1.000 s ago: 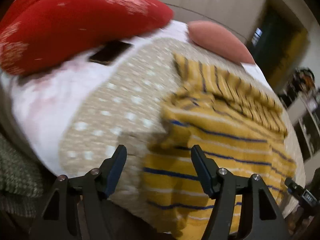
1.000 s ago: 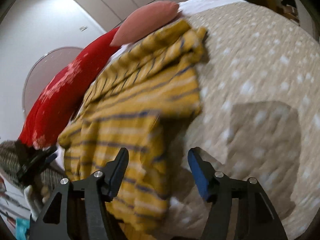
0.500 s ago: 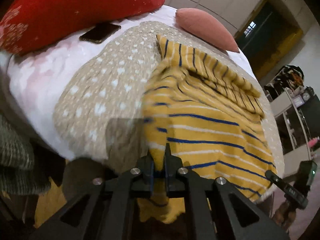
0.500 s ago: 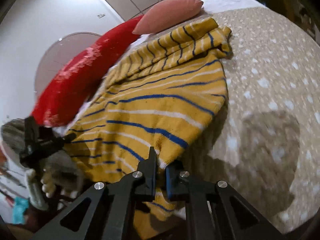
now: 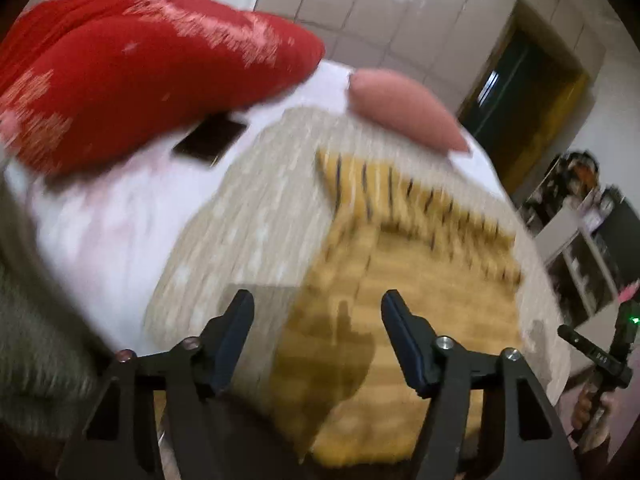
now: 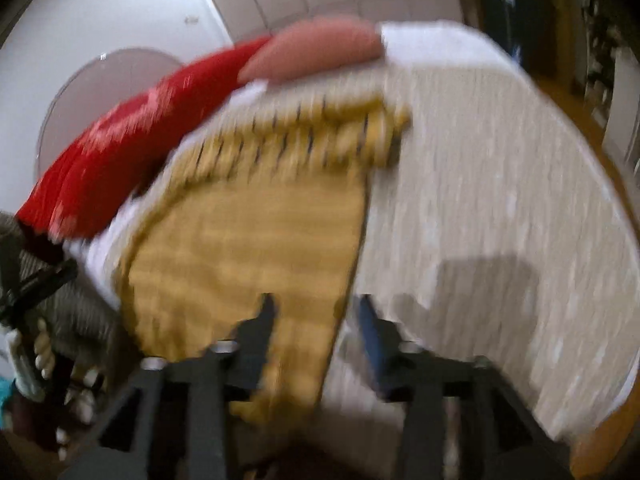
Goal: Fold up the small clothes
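A yellow garment with blue stripes [image 5: 420, 280] lies spread on the beige dotted bed cover [image 5: 260, 220], its ribbed far edge toward the pillows. My left gripper [image 5: 316, 304] hovers over the garment's near left corner. Its jaws are opening and its pads touch nothing. In the right wrist view the same garment [image 6: 248, 248] sits left of centre. My right gripper [image 6: 316, 308] hangs above the garment's near right edge. Its jaws are opening too, with cloth below the gap but not pressed. Both views are blurred by motion.
A red pillow [image 5: 140, 72] and a pink pillow [image 5: 400, 112] lie at the far side of the bed. A dark phone [image 5: 210, 140] rests on the white sheet beside the red pillow. Grey-green knit fabric [image 5: 36, 340] fills the near left. Shelves and a doorway stand at the right.
Half a second ago both grippers were shut on the garment's near hem. Both have let go, stand open and have risen. The garment lies flat on the cover.
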### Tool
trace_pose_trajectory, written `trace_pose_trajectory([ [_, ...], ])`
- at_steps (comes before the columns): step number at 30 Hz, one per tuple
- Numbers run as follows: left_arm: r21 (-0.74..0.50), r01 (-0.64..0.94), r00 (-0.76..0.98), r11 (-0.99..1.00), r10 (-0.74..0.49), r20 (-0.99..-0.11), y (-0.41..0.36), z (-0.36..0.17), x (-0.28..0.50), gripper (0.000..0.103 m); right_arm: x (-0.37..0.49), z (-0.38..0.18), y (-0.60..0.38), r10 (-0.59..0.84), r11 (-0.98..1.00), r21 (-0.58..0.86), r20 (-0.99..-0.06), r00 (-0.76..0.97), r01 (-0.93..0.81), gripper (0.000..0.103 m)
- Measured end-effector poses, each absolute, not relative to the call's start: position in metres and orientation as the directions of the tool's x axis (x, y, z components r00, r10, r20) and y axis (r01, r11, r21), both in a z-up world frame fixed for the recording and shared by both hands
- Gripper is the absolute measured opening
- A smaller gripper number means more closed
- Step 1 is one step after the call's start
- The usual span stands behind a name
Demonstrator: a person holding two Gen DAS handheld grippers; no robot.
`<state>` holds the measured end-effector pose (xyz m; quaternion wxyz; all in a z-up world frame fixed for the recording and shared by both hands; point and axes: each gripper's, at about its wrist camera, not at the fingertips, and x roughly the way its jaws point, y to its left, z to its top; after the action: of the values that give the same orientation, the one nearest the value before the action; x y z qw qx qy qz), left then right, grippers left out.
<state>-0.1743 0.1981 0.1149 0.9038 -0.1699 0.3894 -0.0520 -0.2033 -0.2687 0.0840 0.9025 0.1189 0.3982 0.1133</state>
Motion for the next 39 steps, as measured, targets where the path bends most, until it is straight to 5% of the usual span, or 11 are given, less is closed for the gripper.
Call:
trace_pose_trajectory([
  [7, -0.355, -0.035, 0.639, 0.934, -0.252, -0.727, 0.178, 0.097, -0.034, 0.068, -0.05, 0.113, -0.243, 0.224, 0.974, 0.193, -0.707, 0.671, -0.122, 0.065],
  [17, -0.311, -0.025, 0.497, 0.95, -0.258, -0.828, 0.148, 0.029, 0.074, 0.068, 0.041, 0.068, -0.16, 0.241, 0.965, 0.133, -0.786, 0.569, -0.225, 0.061],
  [20, -0.275, -0.036, 0.466, 0.961, -0.227, -0.855, 0.149, 0.022, 0.09, 0.029, 0.064, 0.049, -0.153, 0.256, 0.962, 0.165, -0.816, 0.518, -0.216, 0.052],
  [23, -0.302, -0.054, 0.495, 0.952, -0.237, -0.836, 0.162, 0.035, 0.092, 0.024, 0.082, 0.043, -0.146, 0.292, 0.95, 0.191, -0.826, 0.482, -0.248, 0.048],
  [25, -0.323, -0.035, 0.533, 0.946, -0.256, -0.807, 0.171, 0.046, 0.091, 0.029, 0.084, 0.068, -0.161, 0.396, 0.917, 0.291, -0.748, 0.532, -0.274, 0.047],
  [27, -0.352, -0.029, 0.543, 0.936, -0.281, -0.791, 0.178, 0.05, 0.095, 0.065, 0.09, 0.083, -0.177, 0.375, 0.927, 0.29, -0.718, 0.587, -0.237, 0.059],
  [28, -0.362, -0.035, 0.557, 0.932, -0.282, -0.781, 0.182, 0.051, 0.099, 0.07, 0.097, 0.084, -0.182, 0.315, 0.949, 0.243, -0.727, 0.61, -0.2, 0.072],
  [29, -0.363, -0.04, 0.564, 0.931, -0.279, -0.778, 0.183, 0.05, 0.104, 0.075, 0.105, 0.081, -0.185, 0.26, 0.966, 0.195, -0.741, 0.619, -0.173, 0.074],
  [37, -0.391, 0.065, 0.437, 0.918, -0.378, -0.816, 0.137, 0.021, 0.138, 0.085, 0.157, 0.008, -0.17, 0.19, 0.97, 0.096, -0.871, 0.452, -0.223, 0.074],
  [38, -0.385, 0.083, 0.421, 0.919, -0.383, -0.822, 0.129, 0.021, 0.138, 0.068, 0.155, 0.009, -0.165, 0.204, 0.966, 0.101, -0.863, 0.463, -0.239, 0.062],
  [39, -0.36, 0.087, 0.415, 0.929, -0.362, -0.835, 0.122, 0.022, 0.137, 0.032, 0.153, 0.009, -0.163, 0.227, 0.961, 0.123, -0.86, 0.457, -0.247, 0.051],
])
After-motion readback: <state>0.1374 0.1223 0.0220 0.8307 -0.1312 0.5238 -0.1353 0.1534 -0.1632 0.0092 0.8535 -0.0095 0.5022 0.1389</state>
